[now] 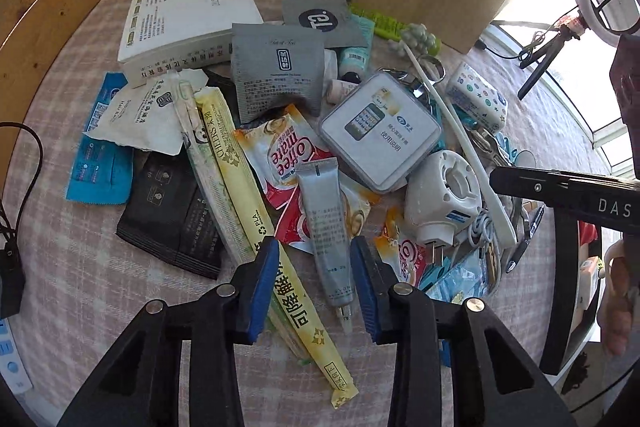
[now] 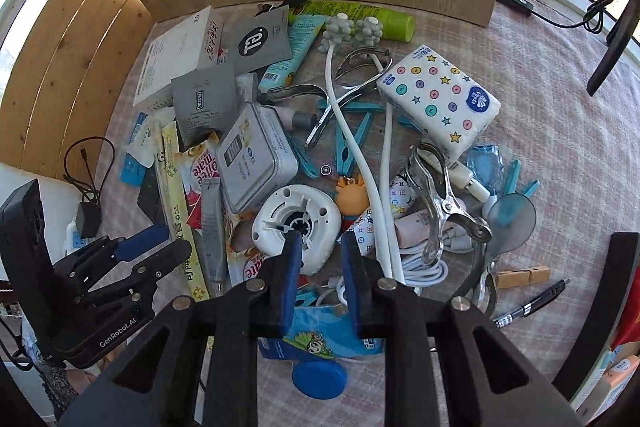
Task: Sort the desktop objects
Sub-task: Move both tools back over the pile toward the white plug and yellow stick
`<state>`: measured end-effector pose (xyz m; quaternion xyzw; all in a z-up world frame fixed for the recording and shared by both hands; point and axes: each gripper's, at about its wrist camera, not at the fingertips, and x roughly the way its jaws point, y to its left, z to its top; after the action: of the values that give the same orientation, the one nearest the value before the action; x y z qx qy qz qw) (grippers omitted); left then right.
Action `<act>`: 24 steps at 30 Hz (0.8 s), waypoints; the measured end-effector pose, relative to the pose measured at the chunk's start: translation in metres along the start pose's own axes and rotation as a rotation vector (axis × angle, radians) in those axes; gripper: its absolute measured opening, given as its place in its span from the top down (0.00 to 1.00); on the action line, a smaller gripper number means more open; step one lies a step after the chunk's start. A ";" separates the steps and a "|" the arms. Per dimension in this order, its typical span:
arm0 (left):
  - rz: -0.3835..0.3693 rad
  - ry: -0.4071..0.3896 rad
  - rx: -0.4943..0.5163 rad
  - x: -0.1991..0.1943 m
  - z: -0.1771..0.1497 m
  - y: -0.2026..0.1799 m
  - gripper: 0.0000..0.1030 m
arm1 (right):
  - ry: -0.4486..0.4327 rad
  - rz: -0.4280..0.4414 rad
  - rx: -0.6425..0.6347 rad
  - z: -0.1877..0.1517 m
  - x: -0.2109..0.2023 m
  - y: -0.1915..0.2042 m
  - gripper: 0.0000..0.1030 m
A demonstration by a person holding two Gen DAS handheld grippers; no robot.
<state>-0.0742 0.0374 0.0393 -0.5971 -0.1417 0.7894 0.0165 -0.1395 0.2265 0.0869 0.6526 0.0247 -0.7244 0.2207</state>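
The left tool (image 1: pixel 314 263) hangs over the pile with its pads (image 1: pixel 262 287) apart, astride the lower end of the grey tube (image 1: pixel 324 227) without pressing on it. The tube lies on the creamer sachet (image 1: pixel 286 155), just right of the yellow straw pack (image 1: pixel 256 211) and just left of the white plug-in (image 1: pixel 442 199). The right tool (image 2: pixel 318 259) also stands apart, narrower, its pads framing the near rim of that plug-in (image 2: pixel 296 223); whether they touch it I cannot tell. Past the plug-in sit the tin (image 2: pixel 256 155), the white massager stems (image 2: pixel 360 163), the steel clips (image 2: pixel 444 203) and the tissue pack (image 2: pixel 440 99), all heaped on the checked bench (image 2: pixel 560 147). To take the tube cleanly, I judge the left tool should come straight down, centred across the tube's width, and close only on the tube so neither sachet nor straw pack is pinched. The right tool needs a firm hold on the plug-in's edge, clear of the cable (image 2: pixel 424 271) beside it.
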 end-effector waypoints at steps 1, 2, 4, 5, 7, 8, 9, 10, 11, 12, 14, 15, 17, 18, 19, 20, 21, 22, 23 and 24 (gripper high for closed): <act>0.004 0.005 -0.004 0.003 0.001 0.001 0.69 | 0.006 -0.007 0.002 0.003 0.004 0.000 0.81; 0.007 0.010 -0.008 0.005 0.001 0.003 0.69 | 0.011 -0.012 0.005 0.006 0.007 -0.001 0.81; -0.001 0.011 -0.007 0.006 0.000 0.004 0.69 | 0.019 -0.010 0.007 0.009 0.012 -0.002 0.81; 0.004 0.012 -0.002 0.007 0.001 0.003 0.69 | 0.025 -0.009 0.004 0.009 0.014 -0.002 0.81; 0.032 0.010 0.000 0.006 0.002 0.003 0.69 | 0.034 -0.012 -0.002 0.010 0.017 -0.001 0.81; 0.027 0.004 -0.002 0.004 0.001 0.004 0.69 | 0.039 -0.010 -0.002 0.010 0.019 -0.001 0.81; 0.016 0.003 -0.004 0.003 0.001 0.005 0.69 | 0.041 -0.004 -0.003 0.009 0.020 0.000 0.81; 0.020 0.005 -0.005 0.003 0.001 0.005 0.69 | 0.043 0.000 -0.006 0.008 0.020 0.000 0.81; 0.031 0.010 -0.001 0.005 0.002 0.005 0.69 | 0.046 0.000 -0.007 0.008 0.022 0.001 0.81; 0.040 0.016 0.004 0.007 0.002 0.005 0.69 | 0.049 -0.002 -0.008 0.008 0.024 0.001 0.81; 0.043 0.016 0.014 0.009 0.002 0.002 0.67 | 0.055 -0.002 0.001 0.009 0.027 0.000 0.81; 0.043 0.016 0.019 0.009 0.003 0.000 0.67 | 0.059 0.004 0.010 0.009 0.029 -0.002 0.81; 0.047 0.012 0.019 0.011 0.006 -0.004 0.67 | 0.069 0.011 0.025 0.011 0.034 -0.003 0.81; 0.051 0.012 0.026 0.011 0.006 -0.006 0.67 | 0.068 0.008 0.027 0.012 0.034 -0.003 0.81; 0.058 0.012 0.034 0.012 0.006 -0.009 0.67 | 0.068 0.003 0.026 0.012 0.035 -0.002 0.81; 0.052 0.017 0.042 0.012 0.005 -0.011 0.68 | 0.069 -0.001 0.023 0.013 0.035 -0.001 0.81; 0.026 0.031 0.052 0.012 0.003 -0.013 0.70 | 0.070 -0.002 0.022 0.013 0.035 0.001 0.81; 0.015 0.042 0.065 0.013 0.001 -0.015 0.72 | 0.071 -0.002 0.017 0.013 0.034 0.002 0.81; 0.026 0.045 0.081 0.014 -0.001 -0.017 0.72 | 0.072 -0.002 0.008 0.013 0.033 0.004 0.81; 0.039 0.048 0.087 0.017 -0.001 -0.016 0.73 | 0.072 -0.001 0.000 0.012 0.033 0.007 0.81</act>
<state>-0.0802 0.0568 0.0271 -0.6174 -0.0952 0.7803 0.0302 -0.1500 0.2072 0.0590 0.6781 0.0331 -0.7008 0.2192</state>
